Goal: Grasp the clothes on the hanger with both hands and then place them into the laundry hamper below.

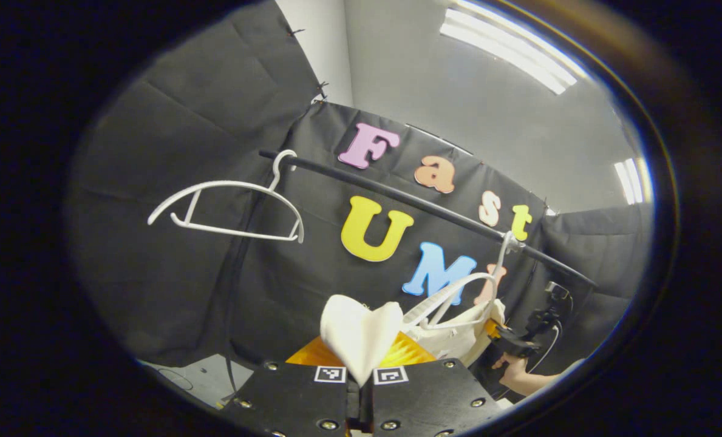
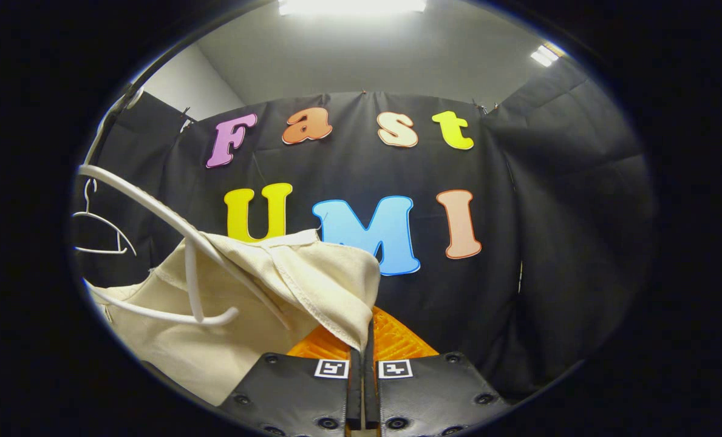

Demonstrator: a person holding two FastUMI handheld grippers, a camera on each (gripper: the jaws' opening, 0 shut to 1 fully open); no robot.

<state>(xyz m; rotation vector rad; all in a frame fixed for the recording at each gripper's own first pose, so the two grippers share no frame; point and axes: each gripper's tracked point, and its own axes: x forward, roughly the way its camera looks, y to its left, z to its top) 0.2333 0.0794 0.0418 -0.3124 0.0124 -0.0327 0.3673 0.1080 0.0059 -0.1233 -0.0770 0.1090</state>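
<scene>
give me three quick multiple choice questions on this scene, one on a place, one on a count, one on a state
1. Where does the empty hanger hang?
A. on the rail
B. on the floor
C. in a gripper

2. How many white hangers are on the rail?
A. one
B. two
C. four

3. The left gripper is:
A. wide open
B. shut on the cream garment
C. holding a hanger

Key: 1 A, its hook sits over the rail. 2 B, one is bare and one carries the garment. 3 B, cloth is pinched between its fingers.

Two hangers (image 1: 227,206) (image 1: 458,300), one garment (image 1: 361,334)
</scene>
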